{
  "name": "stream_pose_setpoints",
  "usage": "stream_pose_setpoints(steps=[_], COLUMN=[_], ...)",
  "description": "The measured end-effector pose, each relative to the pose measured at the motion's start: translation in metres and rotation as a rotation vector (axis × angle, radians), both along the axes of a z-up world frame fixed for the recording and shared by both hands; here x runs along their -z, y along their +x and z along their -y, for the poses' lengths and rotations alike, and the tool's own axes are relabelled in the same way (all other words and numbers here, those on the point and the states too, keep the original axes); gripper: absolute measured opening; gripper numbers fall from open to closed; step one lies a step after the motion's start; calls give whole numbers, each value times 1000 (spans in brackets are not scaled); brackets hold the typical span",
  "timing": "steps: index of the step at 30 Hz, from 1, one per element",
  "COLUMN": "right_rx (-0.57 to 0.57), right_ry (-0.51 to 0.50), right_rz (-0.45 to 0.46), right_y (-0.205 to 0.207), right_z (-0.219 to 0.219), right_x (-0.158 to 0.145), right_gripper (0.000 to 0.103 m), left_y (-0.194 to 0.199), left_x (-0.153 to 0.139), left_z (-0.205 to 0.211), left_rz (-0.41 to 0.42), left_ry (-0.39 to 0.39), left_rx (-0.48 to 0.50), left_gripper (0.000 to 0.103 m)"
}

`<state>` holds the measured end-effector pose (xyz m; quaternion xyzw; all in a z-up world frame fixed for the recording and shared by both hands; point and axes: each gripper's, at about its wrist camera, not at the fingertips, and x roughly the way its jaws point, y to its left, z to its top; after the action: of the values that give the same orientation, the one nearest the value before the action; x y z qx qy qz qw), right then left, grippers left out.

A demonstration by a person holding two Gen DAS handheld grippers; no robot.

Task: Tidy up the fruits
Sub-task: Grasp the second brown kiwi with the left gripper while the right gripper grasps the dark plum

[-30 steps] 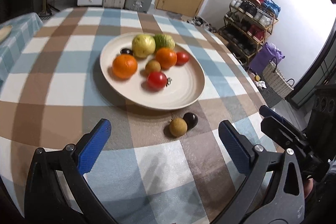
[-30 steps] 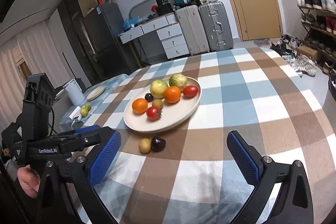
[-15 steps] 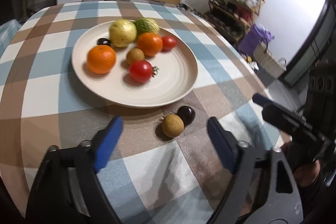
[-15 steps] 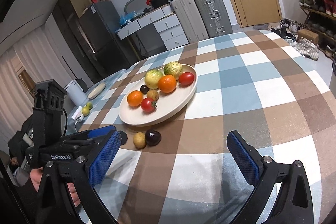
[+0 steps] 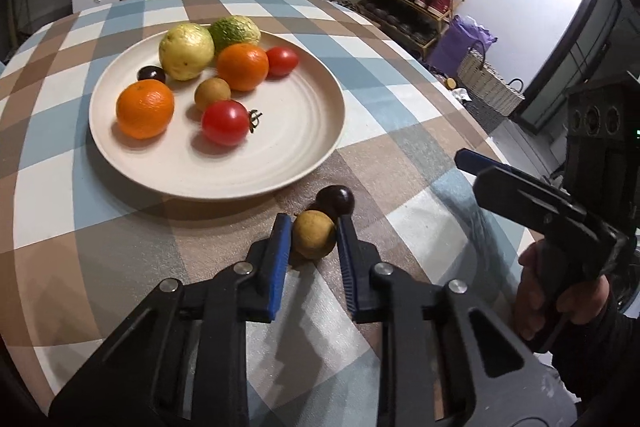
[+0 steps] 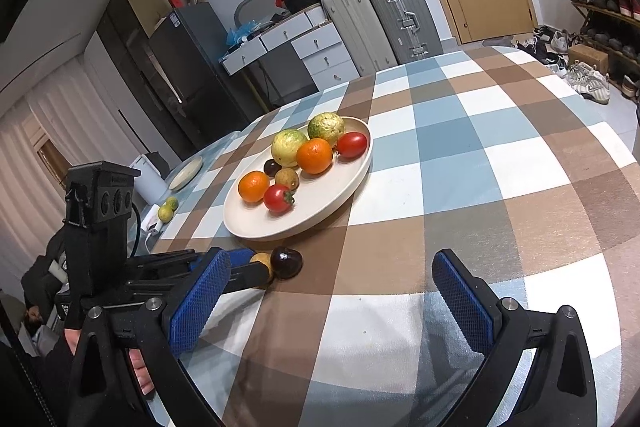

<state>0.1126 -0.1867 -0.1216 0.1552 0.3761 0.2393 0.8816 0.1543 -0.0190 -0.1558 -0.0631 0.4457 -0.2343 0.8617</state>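
Note:
A small yellow-brown fruit (image 5: 314,241) lies on the checked cloth just in front of the cream plate (image 5: 304,131). My left gripper (image 5: 313,225) is shut on it, one blue pad pressed to each side. A dark plum (image 5: 336,199) touches the fruit's far side. The plate holds two oranges, two tomatoes, a yellow guava (image 5: 186,51), a green fruit, a small brown fruit and a dark plum. In the right wrist view my right gripper (image 6: 328,267) stands open over bare cloth, with the dark plum (image 6: 286,261) and the held fruit (image 6: 262,261) to its left.
The round table's edge curves close on the right in the left wrist view, where a hand (image 5: 560,291) holds the right gripper. A second plate (image 6: 186,173) and two limes (image 6: 166,213) lie on a side table at left. Suitcases and a shoe rack stand beyond.
My left gripper has moved forward and down to the yellow-brown fruit, and its jaws have gone from wide open to shut on it. The right gripper has hardly moved.

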Motion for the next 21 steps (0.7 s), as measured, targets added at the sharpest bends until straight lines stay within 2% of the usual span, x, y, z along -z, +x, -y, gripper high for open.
stream_pose_setpoints(steps=[12, 21], right_rx=[-8, -77], right_ry=[-23, -97], right_rz=[-17, -33], right_y=[2, 5], right_z=[-5, -34], right_x=[3, 6], right_gripper=[103, 103], left_y=[-10, -29], left_x=[-9, -21], left_z=[-14, -51], left_rz=[31, 71], left_ry=[-39, -84], left_rx=[-18, -97], left_gripper=[20, 20])
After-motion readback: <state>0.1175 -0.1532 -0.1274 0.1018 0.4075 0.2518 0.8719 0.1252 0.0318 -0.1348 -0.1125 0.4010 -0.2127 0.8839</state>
